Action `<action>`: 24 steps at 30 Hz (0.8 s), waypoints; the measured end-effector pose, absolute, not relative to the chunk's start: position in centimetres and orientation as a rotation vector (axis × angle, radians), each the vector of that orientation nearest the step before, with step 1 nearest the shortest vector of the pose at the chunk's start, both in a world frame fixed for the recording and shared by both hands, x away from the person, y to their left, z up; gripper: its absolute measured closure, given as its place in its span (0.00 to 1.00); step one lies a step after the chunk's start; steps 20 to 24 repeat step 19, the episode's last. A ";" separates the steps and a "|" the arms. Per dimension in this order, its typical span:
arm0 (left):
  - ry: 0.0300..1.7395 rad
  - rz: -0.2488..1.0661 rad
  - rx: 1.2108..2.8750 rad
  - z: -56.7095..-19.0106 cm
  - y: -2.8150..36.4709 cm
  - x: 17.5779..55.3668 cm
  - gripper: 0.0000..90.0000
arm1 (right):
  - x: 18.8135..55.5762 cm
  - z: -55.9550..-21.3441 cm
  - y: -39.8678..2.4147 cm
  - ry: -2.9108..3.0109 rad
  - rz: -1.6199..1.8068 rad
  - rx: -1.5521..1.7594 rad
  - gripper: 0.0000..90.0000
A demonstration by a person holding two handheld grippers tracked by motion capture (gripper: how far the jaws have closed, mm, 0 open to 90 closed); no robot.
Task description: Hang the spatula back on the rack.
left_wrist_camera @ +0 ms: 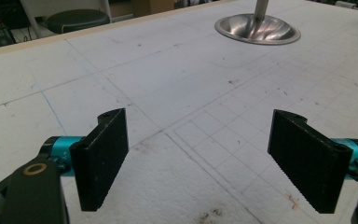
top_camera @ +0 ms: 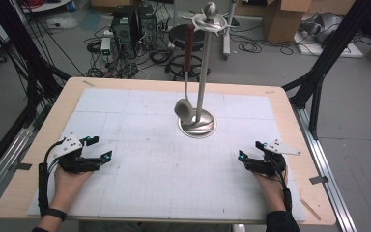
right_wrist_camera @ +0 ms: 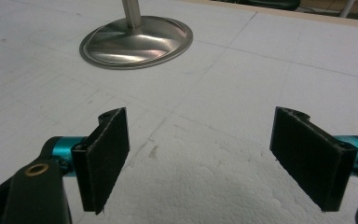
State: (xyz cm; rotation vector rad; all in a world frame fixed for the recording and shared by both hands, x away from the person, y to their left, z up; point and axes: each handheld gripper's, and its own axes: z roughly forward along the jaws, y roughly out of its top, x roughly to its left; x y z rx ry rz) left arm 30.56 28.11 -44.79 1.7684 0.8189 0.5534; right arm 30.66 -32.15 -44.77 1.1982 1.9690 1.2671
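A steel utensil stand [top_camera: 202,72] rises from a round base [top_camera: 197,126] in the middle of the white mat. A ladle [top_camera: 186,67] with a red-brown handle hangs from the stand's top ring, its bowl just above the base. My left gripper [top_camera: 101,149] rests low at the mat's front left, jaws wide apart, nothing between them. In the left gripper view its black pads [left_wrist_camera: 101,154] frame bare mat, with the base [left_wrist_camera: 257,29] far ahead. My right gripper [top_camera: 250,149] sits at the front right, also open and empty; the base [right_wrist_camera: 136,41] lies ahead of its pads [right_wrist_camera: 103,156].
The white gridded mat [top_camera: 140,174] covers a wooden table [top_camera: 34,159]. Behind the table stand a stool [top_camera: 182,36], computer cases [top_camera: 133,24] and loose cables on the floor. Black frame legs flank both sides.
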 end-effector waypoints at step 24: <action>0.821 0.556 1.763 -44.9 28.1 30.5 0.23 | 30.7 -44.8 -32.1 1.974 1.264 1.191 0.21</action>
